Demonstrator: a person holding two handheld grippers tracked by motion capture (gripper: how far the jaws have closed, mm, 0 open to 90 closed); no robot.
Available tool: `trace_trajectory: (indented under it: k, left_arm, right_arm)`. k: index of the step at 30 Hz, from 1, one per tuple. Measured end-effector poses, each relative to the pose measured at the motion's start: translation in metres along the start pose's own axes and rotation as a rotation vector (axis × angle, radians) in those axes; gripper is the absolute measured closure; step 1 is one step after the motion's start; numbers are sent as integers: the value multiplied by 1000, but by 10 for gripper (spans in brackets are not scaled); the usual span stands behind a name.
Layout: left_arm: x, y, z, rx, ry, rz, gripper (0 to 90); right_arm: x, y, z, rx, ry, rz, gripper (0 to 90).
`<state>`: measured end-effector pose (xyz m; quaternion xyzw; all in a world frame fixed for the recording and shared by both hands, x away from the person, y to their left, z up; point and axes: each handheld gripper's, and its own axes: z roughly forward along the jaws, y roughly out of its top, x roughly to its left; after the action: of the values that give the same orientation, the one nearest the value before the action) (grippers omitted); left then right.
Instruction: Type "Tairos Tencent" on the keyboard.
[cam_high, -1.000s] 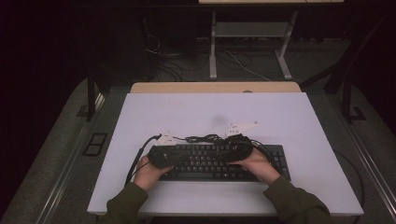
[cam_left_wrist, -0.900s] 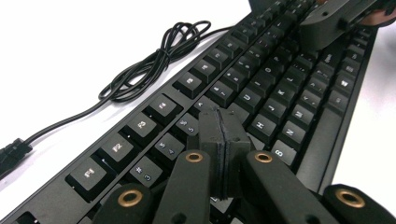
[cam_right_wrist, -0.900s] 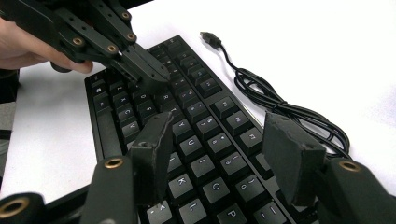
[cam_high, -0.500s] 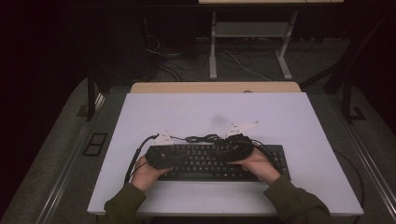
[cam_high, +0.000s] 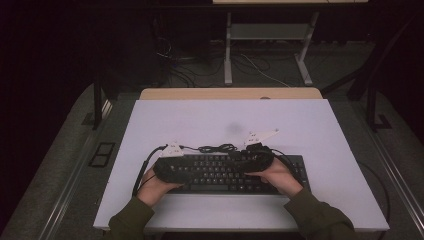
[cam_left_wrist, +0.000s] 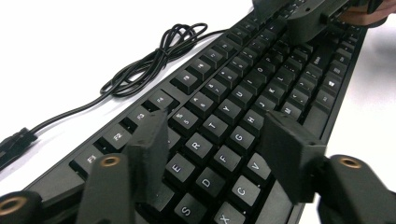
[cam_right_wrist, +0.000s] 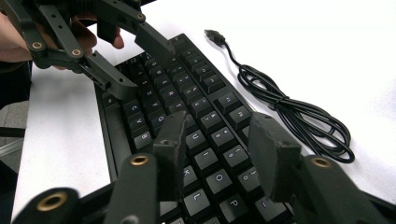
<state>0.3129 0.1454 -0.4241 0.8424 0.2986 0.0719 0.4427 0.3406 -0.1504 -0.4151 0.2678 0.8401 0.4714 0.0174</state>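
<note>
Black keyboard (cam_left_wrist: 243, 112) key legends readable between jaws.

Black keyboard (cam_left_wrist: 243, 112) stretching away across the white worktop (cam_left_wrist: 70, 42), legends E, R, T, D, F, G readable near the bottom. Left gripper (cam_left_wrist: 212, 154) low over those keys, jaws apart and just opening, only keys between them, no pad pressing. Beside the keyboard's function row, a bundled black cable (cam_left_wrist: 154, 60). At the keyboard's far end, right gripper (cam_left_wrist: 313, 21), partly cut off.
</note>
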Motion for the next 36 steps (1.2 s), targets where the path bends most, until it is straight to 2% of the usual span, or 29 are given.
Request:
trace_trajectory:
  k: [11, 22, 36]
  left_arm:
    - [0, -3, -3, -5, 17, 5, 286]
    - [1, -4, -4, -10, 21, 6, 261]
    - [1, -4, -5, -17, 23, 0, 257]
  right_arm:
    - [-3, -3, -8, 5, -9, 1, 723]
    - [-9, -8, -15, 12, -15, 12, 881]
    - [-10, -14, -11, 55, -11, 14, 890]
